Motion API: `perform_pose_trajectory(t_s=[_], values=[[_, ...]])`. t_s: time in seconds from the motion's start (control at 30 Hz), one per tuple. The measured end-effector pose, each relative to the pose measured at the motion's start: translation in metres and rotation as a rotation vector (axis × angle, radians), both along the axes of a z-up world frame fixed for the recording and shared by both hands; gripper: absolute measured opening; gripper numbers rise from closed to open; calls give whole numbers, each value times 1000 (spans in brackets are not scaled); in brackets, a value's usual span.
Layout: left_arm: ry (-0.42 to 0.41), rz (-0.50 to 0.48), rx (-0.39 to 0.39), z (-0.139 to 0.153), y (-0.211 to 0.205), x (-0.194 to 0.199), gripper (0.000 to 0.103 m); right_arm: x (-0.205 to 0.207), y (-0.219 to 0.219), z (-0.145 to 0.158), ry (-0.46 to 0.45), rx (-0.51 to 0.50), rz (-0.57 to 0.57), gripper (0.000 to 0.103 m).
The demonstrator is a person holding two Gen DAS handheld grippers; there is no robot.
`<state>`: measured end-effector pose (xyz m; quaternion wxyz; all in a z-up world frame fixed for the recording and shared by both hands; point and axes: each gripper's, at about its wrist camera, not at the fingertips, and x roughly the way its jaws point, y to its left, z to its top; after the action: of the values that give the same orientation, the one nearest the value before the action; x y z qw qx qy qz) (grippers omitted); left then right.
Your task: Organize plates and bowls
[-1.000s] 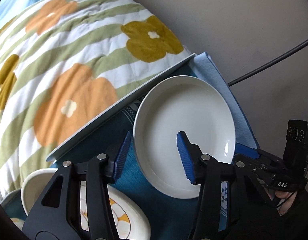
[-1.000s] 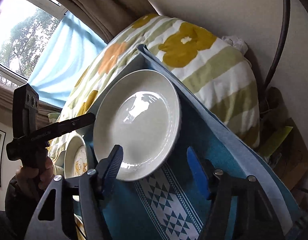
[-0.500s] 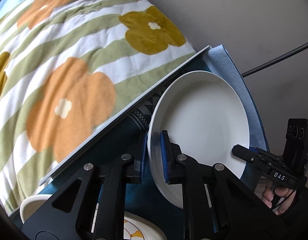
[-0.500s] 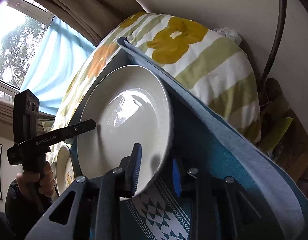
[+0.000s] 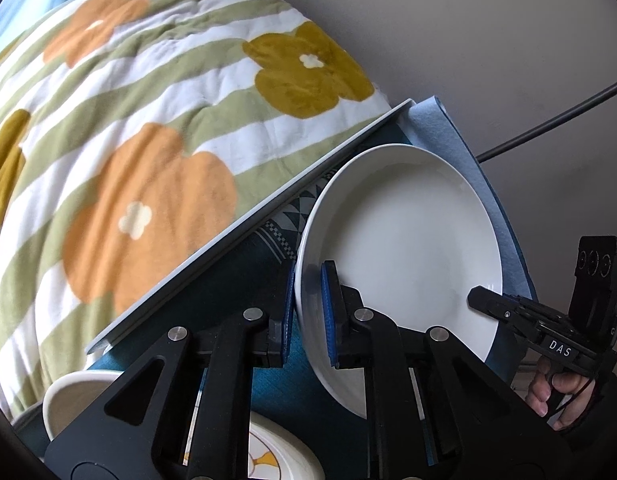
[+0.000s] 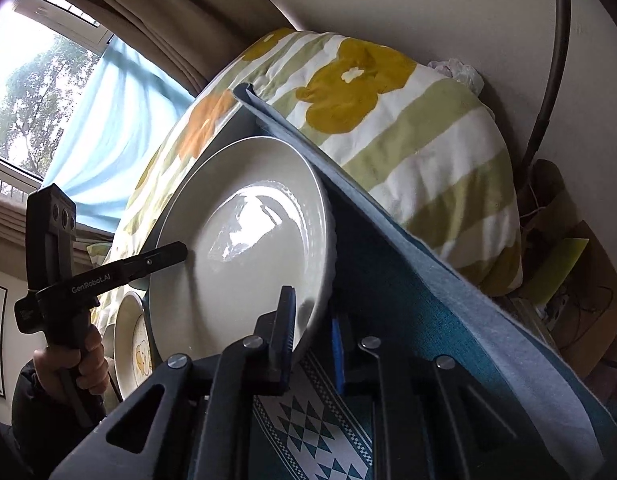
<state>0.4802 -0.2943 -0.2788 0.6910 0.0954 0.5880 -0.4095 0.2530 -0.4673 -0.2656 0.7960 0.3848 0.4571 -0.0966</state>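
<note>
A large plain white plate is held at its rim from two sides over the teal patterned cloth. My left gripper is shut on its near rim. My right gripper is shut on the opposite rim of the plate, and shows in the left wrist view. The plate is tilted up off the cloth. A plate with an orange pattern and a white bowl lie below my left gripper.
A floral green-striped quilt lies beyond the table edge. A light blue mat hangs over the table's far side. A black cable runs along the wall. A patterned plate sits by the left hand.
Both grippers closed on the white plate's rim, left first and then right. The plate has tipped up from lying flat on the cloth.
</note>
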Motion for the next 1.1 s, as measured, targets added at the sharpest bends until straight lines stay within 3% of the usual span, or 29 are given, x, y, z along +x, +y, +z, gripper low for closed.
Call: perform_pose_trajectory(t_s=[0.3, 0.63, 0.87, 1.1], values=[[-85, 120, -54, 70, 36, -43, 11, -14, 2, 61, -90, -51, 135, 15], [-199, 427, -74, 146, 139, -154, 11, -39, 49, 132, -192, -86, 461, 15], [-218, 650, -25, 151, 227, -238, 11, -57, 113, 132, -218, -61, 695, 15], [-158, 800, 17, 122, 304, -291, 11, -73, 180, 97, -160, -23, 840, 15]])
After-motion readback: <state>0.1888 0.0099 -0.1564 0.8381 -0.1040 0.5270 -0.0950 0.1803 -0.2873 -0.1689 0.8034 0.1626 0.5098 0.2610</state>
